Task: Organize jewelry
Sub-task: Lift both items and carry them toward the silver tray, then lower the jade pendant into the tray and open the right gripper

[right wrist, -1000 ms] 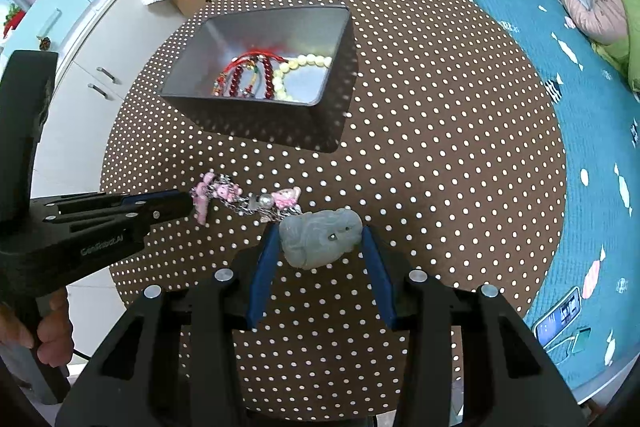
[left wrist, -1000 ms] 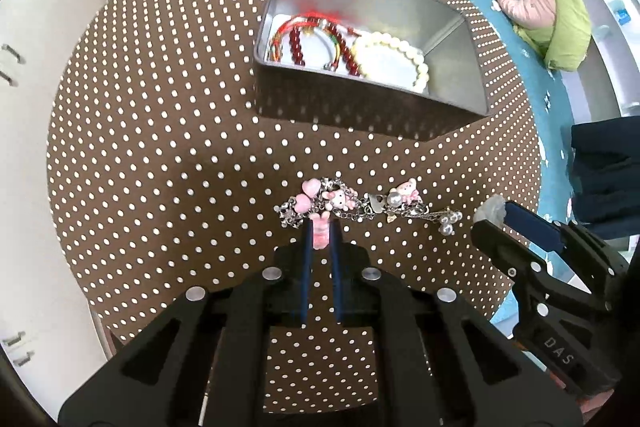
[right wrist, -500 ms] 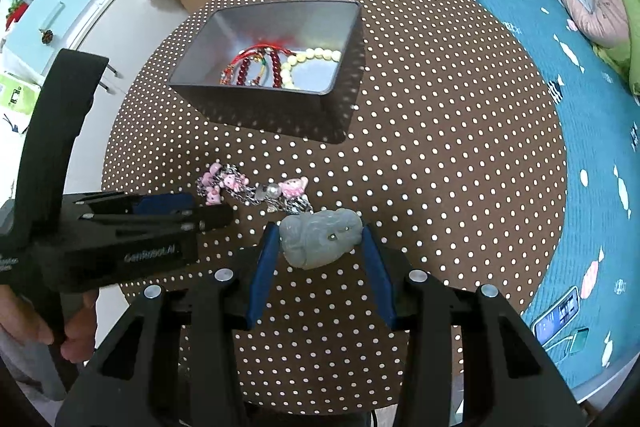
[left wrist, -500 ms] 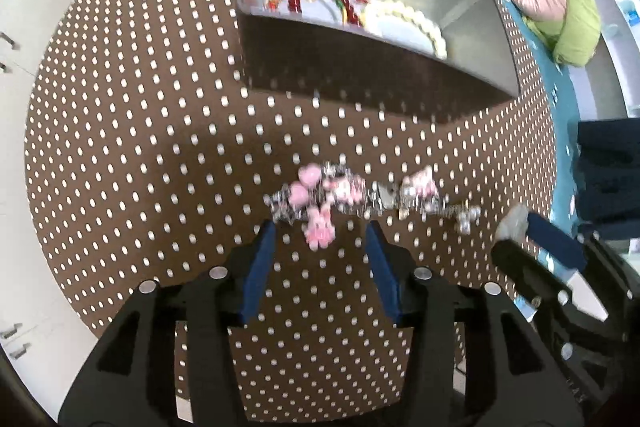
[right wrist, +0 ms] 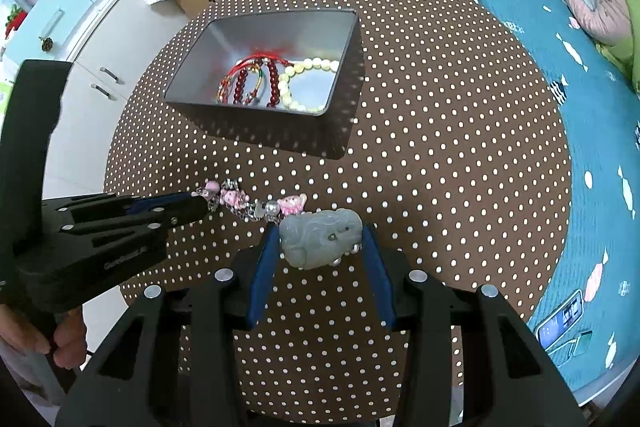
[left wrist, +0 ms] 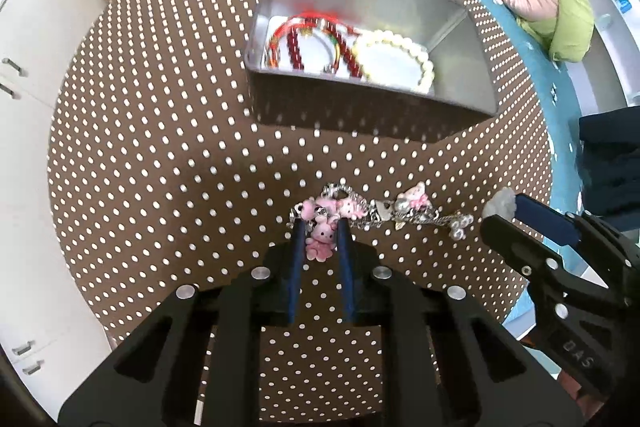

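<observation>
Low in the left wrist frame, the left gripper [left wrist: 320, 227] has its jaws narrowed around a pink bunny charm [left wrist: 320, 241] on the charm bracelet [left wrist: 376, 213], which lies across the dotted tablecloth [left wrist: 160, 147]. Low in the right wrist frame, the right gripper [right wrist: 320, 239] holds a pale jade pendant [right wrist: 320, 237] between its jaws. Farther up, centre frame, the metal tin [right wrist: 256, 123] holds beaded bracelets [right wrist: 276, 83]. A grip on one dangling charm may slip or snag the chain. Both grippers point forward and down.
</observation>
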Tool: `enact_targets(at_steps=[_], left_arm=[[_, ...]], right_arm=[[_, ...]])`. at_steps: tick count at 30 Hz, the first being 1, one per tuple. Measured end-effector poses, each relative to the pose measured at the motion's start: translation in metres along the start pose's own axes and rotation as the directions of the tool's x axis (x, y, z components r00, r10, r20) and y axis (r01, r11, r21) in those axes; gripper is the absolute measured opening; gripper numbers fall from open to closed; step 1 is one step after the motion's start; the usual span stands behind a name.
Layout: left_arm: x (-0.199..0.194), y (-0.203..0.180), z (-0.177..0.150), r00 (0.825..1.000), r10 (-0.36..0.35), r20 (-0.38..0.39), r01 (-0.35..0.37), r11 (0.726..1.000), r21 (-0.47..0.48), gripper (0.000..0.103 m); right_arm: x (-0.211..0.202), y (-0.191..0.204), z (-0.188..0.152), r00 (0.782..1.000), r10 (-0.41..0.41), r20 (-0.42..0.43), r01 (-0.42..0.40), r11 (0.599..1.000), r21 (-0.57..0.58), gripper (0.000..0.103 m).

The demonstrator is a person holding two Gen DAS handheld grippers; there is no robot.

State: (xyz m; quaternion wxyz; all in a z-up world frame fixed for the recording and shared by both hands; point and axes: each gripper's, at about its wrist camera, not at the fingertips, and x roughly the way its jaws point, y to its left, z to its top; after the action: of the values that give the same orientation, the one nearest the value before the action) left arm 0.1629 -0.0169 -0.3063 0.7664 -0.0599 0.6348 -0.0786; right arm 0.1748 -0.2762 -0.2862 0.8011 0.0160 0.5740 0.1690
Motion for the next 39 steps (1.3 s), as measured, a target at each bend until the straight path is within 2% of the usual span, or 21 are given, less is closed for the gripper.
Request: enact_targets(at_steps=[7, 13, 17, 26, 29, 30, 31, 39], left_arm=[[-0.050, 0.010, 0.008, 0.994, -0.010, 0.105, 0.011, 1.000, -0.006, 0.016], [-0.087, -0.005, 0.027, 0.983, -0.053, 0.176, 0.056, 0.998, -0.012, 0.016], [-0.097, -0.014, 0.037, 0.977, -0.064, 0.204, 0.064, 0.998, 0.006, 0.016], [-0.063, -0.027, 0.063, 0.979, -0.060, 0.195, 0.059, 0.998, 0.011, 0.016], [-0.052, -0.026, 0.070, 0.982, -0.051, 0.179, 0.049, 0.999, 0.016, 0.023], [-0.051, -0.025, 0.072, 0.983, -0.049, 0.179, 0.048, 0.999, 0.010, 0.031], [-0.049, -0.023, 0.072, 0.983, -0.051, 0.179, 0.051, 0.999, 0.006, 0.034], [-0.039, -0.003, 0.075, 0.986, -0.035, 0.162, 0.042, 0.998, -0.041, 0.034]], right_arm=[[-0.008, 0.000, 0.011, 0.999, -0.005, 0.032, 0.005, 1.000, -0.004, 0.040], [-0.016, 0.001, 0.023, 0.998, -0.002, 0.065, 0.003, 1.000, -0.009, 0.040], [-0.019, 0.003, 0.033, 0.997, 0.002, 0.081, 0.000, 1.000, -0.017, 0.040], [-0.015, 0.004, 0.055, 0.994, 0.011, 0.104, -0.008, 1.000, -0.030, 0.040], [-0.012, 0.002, 0.061, 0.995, 0.021, 0.096, -0.018, 0.999, -0.034, 0.040], [-0.010, 0.002, 0.062, 0.995, 0.021, 0.093, -0.017, 0.999, -0.036, 0.040], [-0.009, 0.003, 0.063, 0.996, 0.021, 0.089, -0.018, 0.999, -0.038, 0.040], [0.006, 0.010, 0.075, 0.998, 0.038, 0.049, -0.034, 0.997, -0.072, 0.040]])
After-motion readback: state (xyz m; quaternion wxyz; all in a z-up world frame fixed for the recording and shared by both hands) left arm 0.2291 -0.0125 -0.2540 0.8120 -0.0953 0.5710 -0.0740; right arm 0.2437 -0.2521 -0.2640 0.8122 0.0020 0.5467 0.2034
